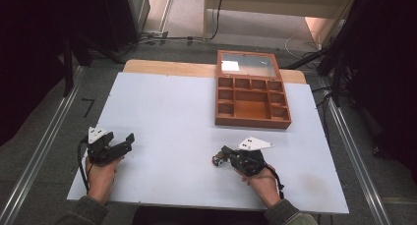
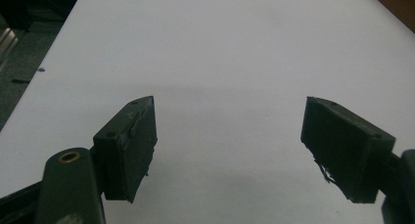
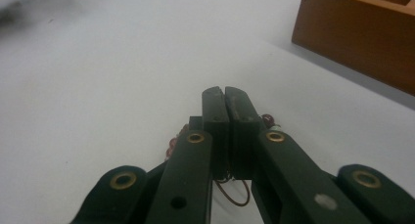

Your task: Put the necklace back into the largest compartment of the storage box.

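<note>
Covering most of the high view, the white table (image 1: 167, 136) gives both hands a bare, flat place to work. At upper right of that frame stands the wooden box (image 1: 252, 103), its glass lid (image 1: 247, 64) thrown back flat so all its small compartments face up and wait to be filled; none seems to hold anything yet. It sits just beyond the right hand, probably to keep the carry short.

At lower left, the left gripper (image 1: 125, 142) rests low on the table, jaws spread wide with nothing between them; its own view shows the two black pads (image 2: 128, 145) well apart over bare white surface, so it looks parked out of the way.

At lower centre, the right gripper (image 1: 221, 154) lies low with its jaws pressed together. They have closed on the bracelet (image 1: 217, 160), a small string of dark red beads: in the right gripper view, beads (image 3: 268, 120) peek out on both sides of the shut jaws and a thin loop of cord (image 3: 235, 197) hangs beneath them. The pinch at the tips looks meant to lift it toward the box.
</note>
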A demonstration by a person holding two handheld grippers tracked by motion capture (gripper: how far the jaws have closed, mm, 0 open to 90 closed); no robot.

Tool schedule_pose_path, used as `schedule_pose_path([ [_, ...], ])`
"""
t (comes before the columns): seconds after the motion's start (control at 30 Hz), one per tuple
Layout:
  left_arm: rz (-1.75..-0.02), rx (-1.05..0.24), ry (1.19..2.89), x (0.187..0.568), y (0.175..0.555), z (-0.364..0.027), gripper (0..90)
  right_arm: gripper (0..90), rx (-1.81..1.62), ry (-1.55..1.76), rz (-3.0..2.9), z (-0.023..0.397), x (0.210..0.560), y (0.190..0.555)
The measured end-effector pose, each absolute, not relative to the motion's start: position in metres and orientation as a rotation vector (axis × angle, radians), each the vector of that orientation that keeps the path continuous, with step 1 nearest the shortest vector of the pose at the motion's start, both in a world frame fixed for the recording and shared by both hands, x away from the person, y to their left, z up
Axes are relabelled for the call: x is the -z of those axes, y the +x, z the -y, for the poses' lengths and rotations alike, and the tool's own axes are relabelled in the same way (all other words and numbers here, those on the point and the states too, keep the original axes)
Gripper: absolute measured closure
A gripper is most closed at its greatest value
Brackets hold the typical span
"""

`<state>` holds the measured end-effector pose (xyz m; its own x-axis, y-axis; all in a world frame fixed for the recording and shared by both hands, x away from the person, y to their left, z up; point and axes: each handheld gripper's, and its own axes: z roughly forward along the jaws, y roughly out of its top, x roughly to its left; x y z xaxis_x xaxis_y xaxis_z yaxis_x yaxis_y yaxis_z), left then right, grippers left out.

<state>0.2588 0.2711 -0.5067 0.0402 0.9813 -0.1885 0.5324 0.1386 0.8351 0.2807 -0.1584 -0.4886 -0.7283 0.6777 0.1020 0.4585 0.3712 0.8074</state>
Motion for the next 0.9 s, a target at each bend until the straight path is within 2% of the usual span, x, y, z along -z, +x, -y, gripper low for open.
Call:
schedule_pose_path([
  [0.9, -1.605, -0.692, 1.501, 0.507, 0.259, -0.272, 21.1, 86.1, -1.348, 1.109, -2.255, 0.191, 0.461, 0.293],
])
